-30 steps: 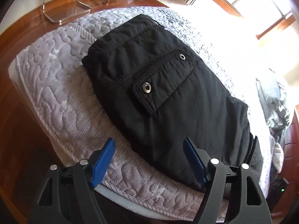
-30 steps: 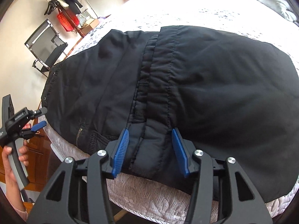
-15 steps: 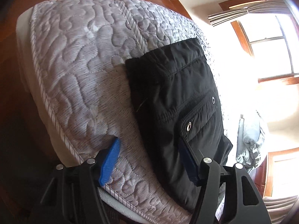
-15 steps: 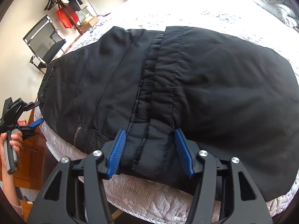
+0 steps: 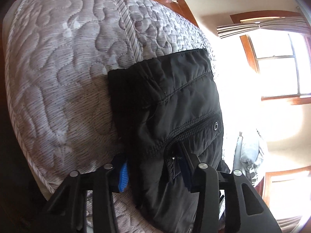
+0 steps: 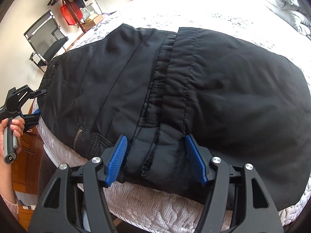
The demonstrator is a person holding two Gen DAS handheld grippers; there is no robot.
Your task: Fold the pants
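Black pants [image 6: 194,89] lie folded on a quilted grey bed [image 6: 155,203], waistband edge toward me. In the left wrist view the pants' pocket end [image 5: 175,106] lies between the fingers of my left gripper [image 5: 153,172], which is open around the fabric edge by the zip pocket. The left gripper also shows at the pants' far left end in the right wrist view [image 6: 33,104]. My right gripper [image 6: 157,161] is open, its blue pads on either side of the folded hem at the bed's near edge.
The quilted mattress [image 5: 58,77] takes up the left of the left wrist view. A black chair [image 6: 46,42], a red basket [image 6: 70,13] and a coat stand are by the far wall. A crumpled grey blanket [image 6: 291,13] lies at the far right. Bright windows [image 5: 278,68] are beyond the bed.
My left gripper has moved forward onto the pants' pocket end, so fabric now sits between its fingers. My right gripper has moved in slightly around the hem and stays open.
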